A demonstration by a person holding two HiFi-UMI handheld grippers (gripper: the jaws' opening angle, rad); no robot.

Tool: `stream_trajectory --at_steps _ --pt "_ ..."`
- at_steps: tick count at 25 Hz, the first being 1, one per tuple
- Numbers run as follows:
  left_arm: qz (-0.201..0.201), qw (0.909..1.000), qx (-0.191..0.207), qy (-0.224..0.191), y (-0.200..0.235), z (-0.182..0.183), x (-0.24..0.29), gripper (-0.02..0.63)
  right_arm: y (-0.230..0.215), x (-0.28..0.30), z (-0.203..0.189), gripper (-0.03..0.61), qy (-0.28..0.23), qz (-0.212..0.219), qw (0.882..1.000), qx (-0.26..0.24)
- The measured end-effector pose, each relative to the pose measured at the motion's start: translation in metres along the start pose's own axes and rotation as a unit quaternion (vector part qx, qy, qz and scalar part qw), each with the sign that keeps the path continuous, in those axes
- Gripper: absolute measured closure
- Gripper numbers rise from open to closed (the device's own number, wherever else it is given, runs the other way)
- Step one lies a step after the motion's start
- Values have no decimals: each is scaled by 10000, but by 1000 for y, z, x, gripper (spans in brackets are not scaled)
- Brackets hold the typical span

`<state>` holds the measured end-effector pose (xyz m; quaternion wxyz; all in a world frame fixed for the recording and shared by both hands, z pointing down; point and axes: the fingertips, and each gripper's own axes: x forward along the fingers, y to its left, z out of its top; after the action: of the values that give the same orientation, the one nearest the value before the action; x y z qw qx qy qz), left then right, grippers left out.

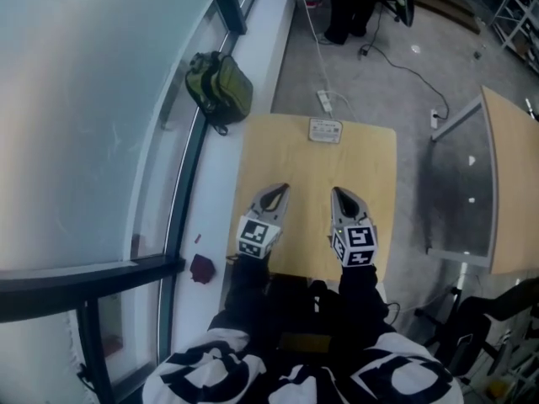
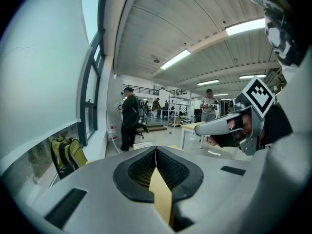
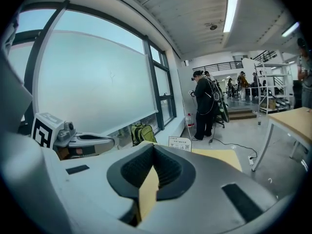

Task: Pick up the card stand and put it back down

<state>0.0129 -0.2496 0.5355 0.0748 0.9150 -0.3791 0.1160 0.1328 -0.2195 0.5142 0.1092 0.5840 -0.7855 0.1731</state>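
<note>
Both tools hang over the near part of the desk (image 1: 313, 225), side by side and pointing away from the person, and neither carries anything. The left tool (image 1: 280, 189) is clenched: in its own view the ribbed pads meet at the tips with only bare wood showing through the slit below them. The right tool (image 1: 339, 194) looks the same, jaws pressed together on nothing.

The card stand (image 1: 325, 130) sits upright at the far edge of the desk, well ahead of both sets of tips and roughly on the line between them, a little nearer the right tool's line. In the right gripper view it stands just beyond and slightly right of the closed tips (image 3: 180, 143), untouched. A green backpack (image 1: 221, 87) rests on the window ledge, off to the left of the left tool and farther out than its tips.

My reading is that the pick-up has not begun; this is the approach. The next move calls for one tool, likely the right, to spread its jaws, travel forward across the desk to the stand, and straddle its thin upright panel or its base squarely before closing. A light, tall card could tip or slide off the far edge if nudged first
</note>
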Motion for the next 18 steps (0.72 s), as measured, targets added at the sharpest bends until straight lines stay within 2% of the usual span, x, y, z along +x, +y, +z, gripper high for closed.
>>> stream_trajectory --at_steps 10,18 --pt "278 9968 121 744 96 -60 13 606 3 43 -45 561 626 237 9977 41" --pt "0 9937 226 1095 157 -82 48 604 -15 79 -73 560 1018 221 9943 245"
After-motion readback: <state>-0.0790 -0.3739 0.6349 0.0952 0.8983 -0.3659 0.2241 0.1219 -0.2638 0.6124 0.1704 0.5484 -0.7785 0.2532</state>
